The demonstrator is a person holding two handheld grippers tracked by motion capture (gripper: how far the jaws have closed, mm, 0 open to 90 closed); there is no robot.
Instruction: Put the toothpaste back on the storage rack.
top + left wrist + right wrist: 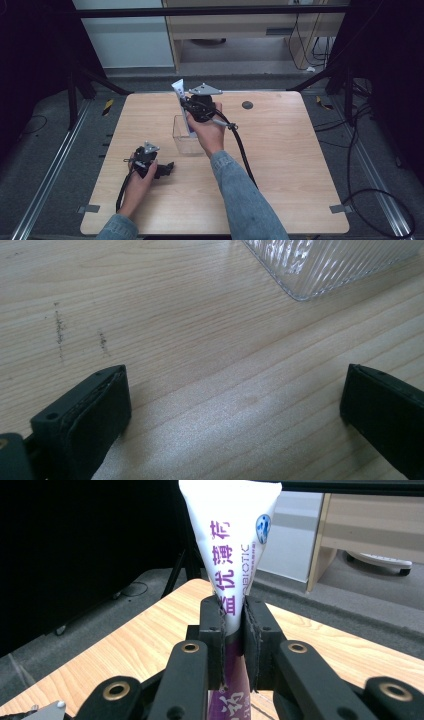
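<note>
Tube (231, 555) white, purple Chinese characters, "BIOTIC" legible; clamped in right tool (233, 630).

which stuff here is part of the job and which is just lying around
In the job:
- white and purple tube, clamped in the right gripper
- clear ribbed container, under the tube

Lying about:
- left gripper, jaws open, idle on the wooden table
- dark round spot on the table
</note>
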